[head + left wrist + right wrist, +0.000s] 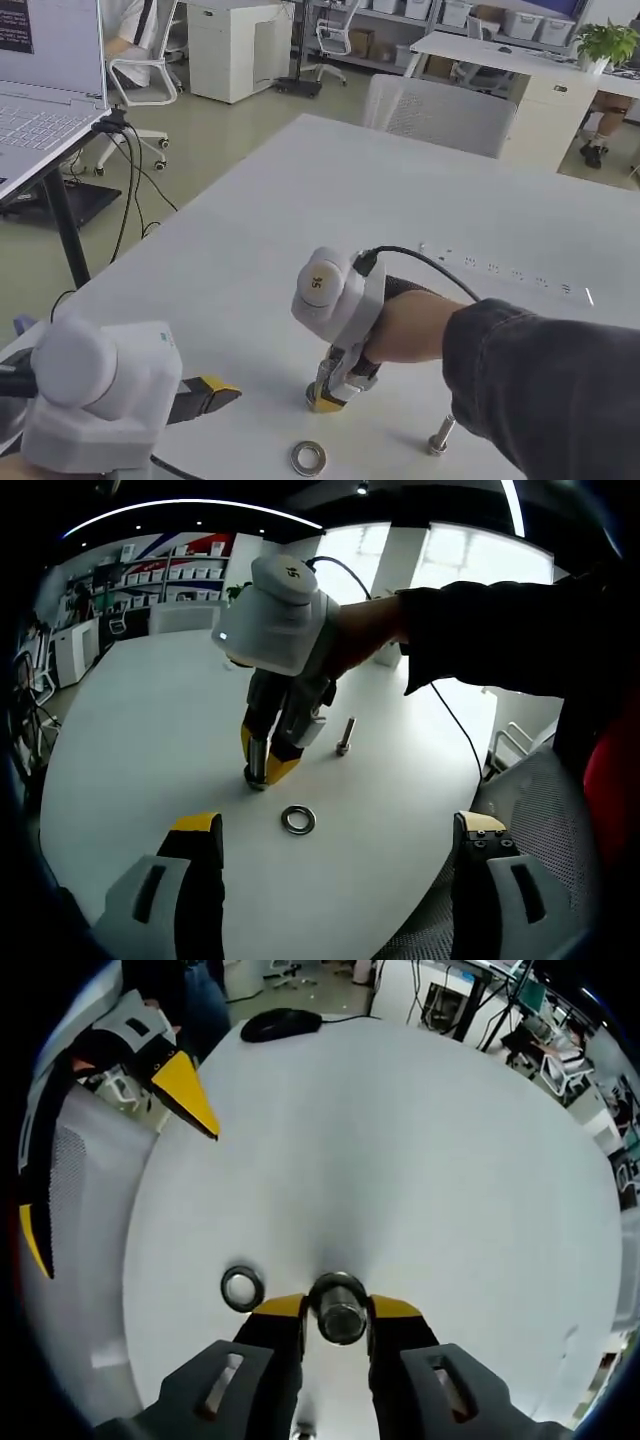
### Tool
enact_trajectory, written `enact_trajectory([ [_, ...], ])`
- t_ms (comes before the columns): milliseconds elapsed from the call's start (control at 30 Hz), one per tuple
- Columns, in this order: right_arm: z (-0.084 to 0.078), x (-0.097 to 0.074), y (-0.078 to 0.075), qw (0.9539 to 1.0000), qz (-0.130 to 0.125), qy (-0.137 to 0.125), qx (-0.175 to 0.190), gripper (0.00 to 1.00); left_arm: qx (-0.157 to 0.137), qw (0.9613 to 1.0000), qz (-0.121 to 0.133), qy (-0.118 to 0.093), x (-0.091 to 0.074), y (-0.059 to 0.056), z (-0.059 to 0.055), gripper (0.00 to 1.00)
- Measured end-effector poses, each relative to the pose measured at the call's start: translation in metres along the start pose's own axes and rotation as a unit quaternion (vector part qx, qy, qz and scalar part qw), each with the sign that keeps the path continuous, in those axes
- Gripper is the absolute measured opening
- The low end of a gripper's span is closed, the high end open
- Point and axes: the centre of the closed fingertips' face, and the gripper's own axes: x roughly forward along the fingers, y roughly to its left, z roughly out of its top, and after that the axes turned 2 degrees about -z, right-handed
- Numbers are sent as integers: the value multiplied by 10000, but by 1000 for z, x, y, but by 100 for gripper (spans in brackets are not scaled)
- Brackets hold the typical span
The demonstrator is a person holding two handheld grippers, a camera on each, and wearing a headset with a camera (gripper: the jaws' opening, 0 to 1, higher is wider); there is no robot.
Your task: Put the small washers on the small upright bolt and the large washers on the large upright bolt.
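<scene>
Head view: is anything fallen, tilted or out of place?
Nothing stands out: the small bolt stands upright, one washer lies flat on the table, and the right gripper has a round metal part between its jaws.

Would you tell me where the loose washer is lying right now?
The washer lies flat on the table at the head view's bottom centre, just below the right gripper, which clasps a bolt.
</scene>
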Motion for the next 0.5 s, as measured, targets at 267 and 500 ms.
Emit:
enact_trajectory([
  [267, -1, -3, 0, 10000, 13, -73, 18, 29, -10, 10000, -7, -1, 1, 0, 0, 95],
  [500, -2, -8, -3, 9998, -34, -179, 110, 35, 4, 10000, -19, 2, 2, -1, 0, 96],
])
